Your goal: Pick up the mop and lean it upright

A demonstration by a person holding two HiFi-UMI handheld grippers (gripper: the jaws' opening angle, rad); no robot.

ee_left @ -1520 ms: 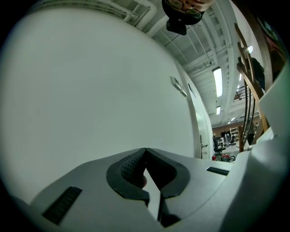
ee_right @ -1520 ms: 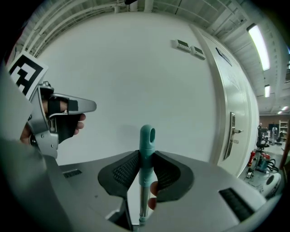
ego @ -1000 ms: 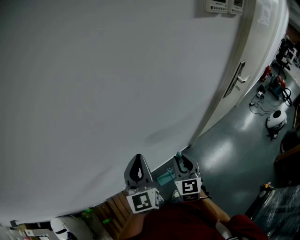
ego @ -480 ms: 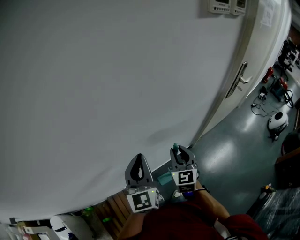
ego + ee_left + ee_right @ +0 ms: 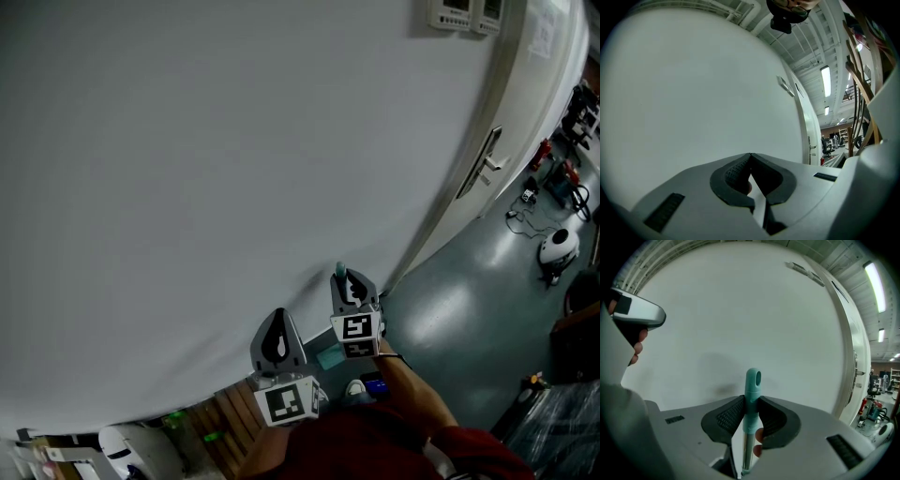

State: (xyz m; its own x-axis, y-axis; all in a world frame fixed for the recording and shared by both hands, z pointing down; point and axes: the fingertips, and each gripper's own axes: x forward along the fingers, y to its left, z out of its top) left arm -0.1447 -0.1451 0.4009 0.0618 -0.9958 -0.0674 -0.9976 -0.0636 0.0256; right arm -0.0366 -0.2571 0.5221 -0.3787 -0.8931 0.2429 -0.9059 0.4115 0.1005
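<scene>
Right hand-held gripper (image 5: 751, 404) clamped on the teal mop handle (image 5: 753, 379), handle top close to the big white wall (image 5: 216, 159), left hand-held gripper (image 5: 750, 158) pinched shut, open shiny grey floor (image 5: 450, 314) off right, door (image 5: 480, 173) beyond.

A broad white wall (image 5: 234, 141) meets a white door (image 5: 530, 117) with a lever handle (image 5: 484, 165); glossy grey floor (image 5: 459, 319) lies below, strip lights (image 5: 826, 80) overhead.

No readable text appearing anywhere, square markers (image 5: 284, 404) showing only black-and-white patterns, wall panels (image 5: 464, 13) and door notice (image 5: 542, 33) coming out too small to read
</scene>
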